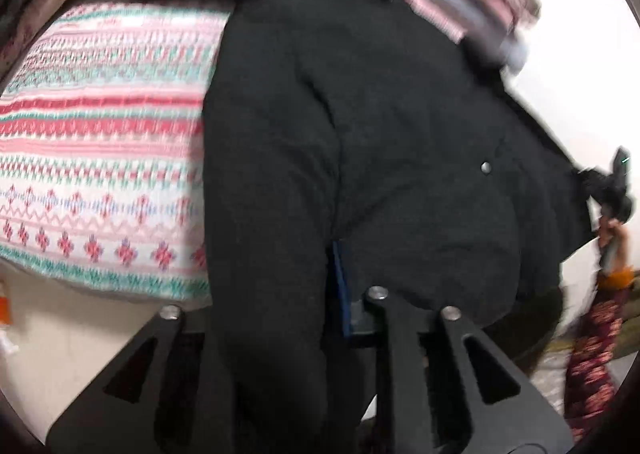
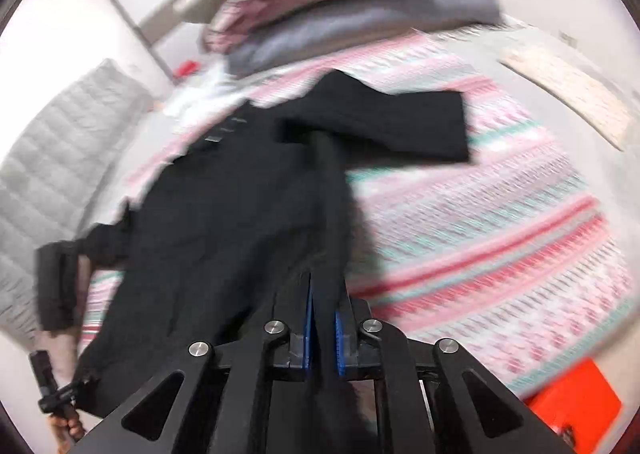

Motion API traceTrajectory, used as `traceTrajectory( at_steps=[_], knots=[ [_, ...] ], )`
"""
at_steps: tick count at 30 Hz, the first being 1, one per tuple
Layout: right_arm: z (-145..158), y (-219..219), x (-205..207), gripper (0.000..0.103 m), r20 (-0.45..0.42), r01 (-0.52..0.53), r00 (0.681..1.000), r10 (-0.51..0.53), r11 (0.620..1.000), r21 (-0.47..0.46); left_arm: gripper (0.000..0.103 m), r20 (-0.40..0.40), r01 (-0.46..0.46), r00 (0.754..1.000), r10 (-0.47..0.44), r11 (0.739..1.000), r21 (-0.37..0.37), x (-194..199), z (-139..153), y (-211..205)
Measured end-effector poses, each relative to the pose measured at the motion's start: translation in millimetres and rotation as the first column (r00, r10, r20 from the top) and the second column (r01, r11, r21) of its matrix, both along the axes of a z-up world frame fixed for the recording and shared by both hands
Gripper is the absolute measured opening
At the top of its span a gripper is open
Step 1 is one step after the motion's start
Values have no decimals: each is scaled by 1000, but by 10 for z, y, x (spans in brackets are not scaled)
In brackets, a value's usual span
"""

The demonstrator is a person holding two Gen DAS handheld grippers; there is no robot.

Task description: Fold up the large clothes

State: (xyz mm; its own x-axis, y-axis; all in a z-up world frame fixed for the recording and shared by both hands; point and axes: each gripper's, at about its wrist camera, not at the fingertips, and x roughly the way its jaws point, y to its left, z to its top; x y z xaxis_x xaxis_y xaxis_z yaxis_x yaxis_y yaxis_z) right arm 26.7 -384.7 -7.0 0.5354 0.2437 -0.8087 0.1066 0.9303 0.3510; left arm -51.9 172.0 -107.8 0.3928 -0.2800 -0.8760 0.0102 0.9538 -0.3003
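A large black garment [image 1: 380,133] lies spread over a bed cover [image 1: 100,133] patterned in pink, red and teal. My left gripper [image 1: 316,294] is shut on a fold of it; the cloth drapes over one finger and a blue pad [image 1: 340,286] shows beside it. In the right wrist view the same black garment [image 2: 224,221] stretches away, one sleeve [image 2: 400,121] flung out to the right. My right gripper [image 2: 323,318] is shut on its near edge, black cloth pinched between the blue pads [image 2: 308,322]. A hand [image 2: 60,394] with the other gripper's handle shows at the lower left.
A pile of pink and grey folded clothes [image 2: 352,5] sits at the far end of the bed cover [image 2: 480,213]. An orange box [image 2: 576,398] lies at the near right. A white quilted cover [image 2: 60,141] is on the left and a pale board [image 2: 568,93] on the right.
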Motion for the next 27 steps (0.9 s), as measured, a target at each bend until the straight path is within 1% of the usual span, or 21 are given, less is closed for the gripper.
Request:
traceTrajectory(
  at_steps=[2, 4, 5, 7, 8, 10, 11, 12, 13, 14, 15, 16, 17, 18, 19, 20, 21, 23, 24, 25, 27],
  knots=[
    [-188, -131, -80, 20, -48, 16, 999, -17, 1000, -20, 28, -23, 0, 1000, 0, 1000, 6, -6, -127, 7],
    [-401, -249, -152, 37, -95, 22, 995, -26, 999, -44, 33, -39, -26, 999, 25, 1000, -13, 8, -225, 87],
    [-508, -325, -202, 41, -115, 19, 993, -21, 999, -27, 34, -45, -33, 998, 32, 999, -16, 21, -243, 114],
    [-723, -367, -287, 63, -146, 11, 989, -10, 1000, 6, 40, -55, -41, 998, 40, 999, -18, 28, -294, 167],
    [-824, -370, -295, 65, -166, 6, 986, -4, 1000, 10, 41, -58, -41, 998, 40, 999, -18, 24, -324, 192],
    [-1001, -353, -303, 65, -202, -17, 979, 21, 1000, 21, 41, -69, -47, 997, 45, 999, -28, 73, -375, 222],
    [-1103, -328, -299, 65, -221, -34, 974, 44, 998, 47, 41, -84, -50, 995, 47, 998, -32, 73, -387, 211],
    [-1202, -305, -299, 57, -237, -48, 969, 66, 995, 82, 31, -82, -49, 996, 46, 998, -35, 43, -371, 225],
    [-1279, -294, -326, 23, -237, -58, 968, 81, 993, 103, 11, -77, -40, 996, 36, 997, -59, 28, -337, 221],
    [-1274, -282, -335, 12, -231, -63, 969, 89, 991, 116, 12, -82, -42, 996, 38, 998, -52, 21, -305, 196],
    [-1253, -295, -346, 9, -226, -64, 969, 96, 988, 143, 12, -82, -48, 996, 46, 999, -18, -2, -273, 193],
    [-1231, -342, -358, 8, -220, -48, 972, 78, 989, 141, 14, -79, -39, 996, 39, 999, 4, -28, -247, 187],
    [-1201, -397, -383, 8, -224, -32, 973, 53, 995, 95, 17, -90, -33, 995, 35, 999, 29, -40, -257, 186],
    [-1205, -455, -407, 10, -245, -22, 969, 34, 998, 50, 29, -106, -37, 993, 44, 997, 71, -53, -267, 191],
    [-1240, -509, -431, 15, -274, -19, 961, 29, 999, 39, 36, -112, -43, 992, 55, 994, 102, -71, -249, 200],
    [-1269, -538, -438, 18, -292, -17, 956, 27, 999, 37, 38, -108, -52, 992, 65, 992, 118, -95, -205, 211],
    [-1238, -594, -458, 26, -292, -5, 956, 18, 999, 46, 42, -95, -63, 993, 76, 989, 133, -121, -132, 226],
    [-1124, -679, -475, 37, -268, 25, 963, -13, 999, 41, 55, -32, -104, 993, 111, 982, 157, -156, 92, 251],
    [-1057, -726, -460, 48, -247, 38, 969, -26, 998, 43, 70, 11, -124, 992, 124, 979, 162, -154, 210, 255],
    [-983, -777, -427, 67, -216, 53, 976, -40, 997, 55, 80, 71, -147, 988, 137, 975, 169, -141, 358, 243],
    [-884, -904, -325, 80, -160, 104, 983, -92, 992, 67, 83, 153, -169, 978, 142, 970, 177, -72, 563, 192]
  ],
)
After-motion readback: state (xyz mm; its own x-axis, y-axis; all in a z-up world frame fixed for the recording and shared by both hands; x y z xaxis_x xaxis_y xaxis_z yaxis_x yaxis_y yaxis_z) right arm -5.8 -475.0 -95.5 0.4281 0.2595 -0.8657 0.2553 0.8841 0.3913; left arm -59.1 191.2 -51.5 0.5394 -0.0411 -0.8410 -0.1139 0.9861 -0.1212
